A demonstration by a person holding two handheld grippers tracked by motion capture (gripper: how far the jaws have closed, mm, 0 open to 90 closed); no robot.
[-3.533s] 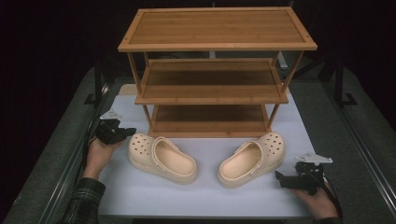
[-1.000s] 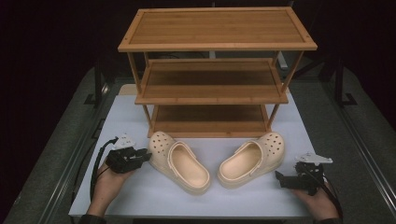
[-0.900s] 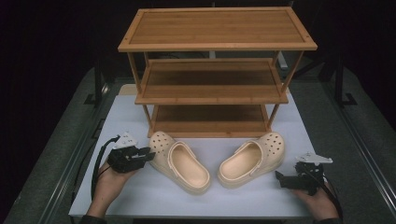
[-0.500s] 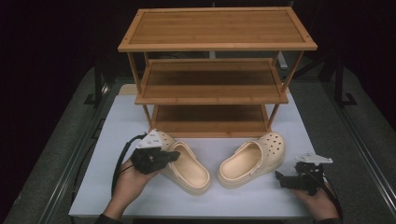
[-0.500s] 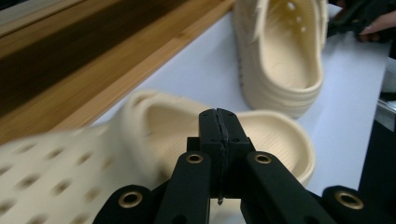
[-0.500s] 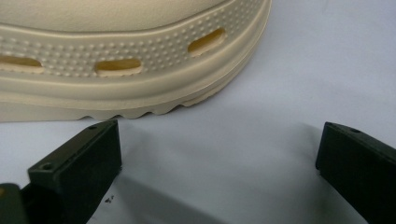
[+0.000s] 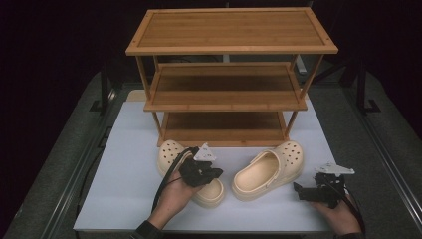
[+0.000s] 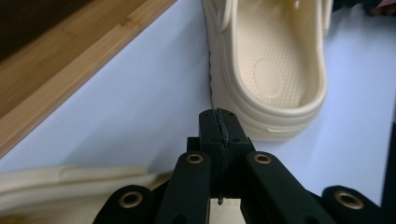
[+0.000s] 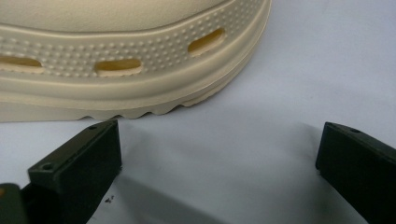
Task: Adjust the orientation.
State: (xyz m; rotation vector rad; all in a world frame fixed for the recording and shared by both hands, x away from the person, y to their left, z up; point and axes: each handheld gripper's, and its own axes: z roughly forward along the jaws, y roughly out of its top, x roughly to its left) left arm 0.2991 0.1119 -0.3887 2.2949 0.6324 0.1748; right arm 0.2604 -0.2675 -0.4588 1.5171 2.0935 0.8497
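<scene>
High view: left gripper [image 7: 211, 172] hovering over left cream foam clog [image 7: 191, 172], jaws clenched empty; right gripper [image 7: 301, 191] gaping beside right cream foam clog [image 7: 268, 170]. Guessing light, squishy stuff, grabbing heel rim looking safest.

No text, label, brand, number or sign is showing readably anywhere in these views.
</scene>
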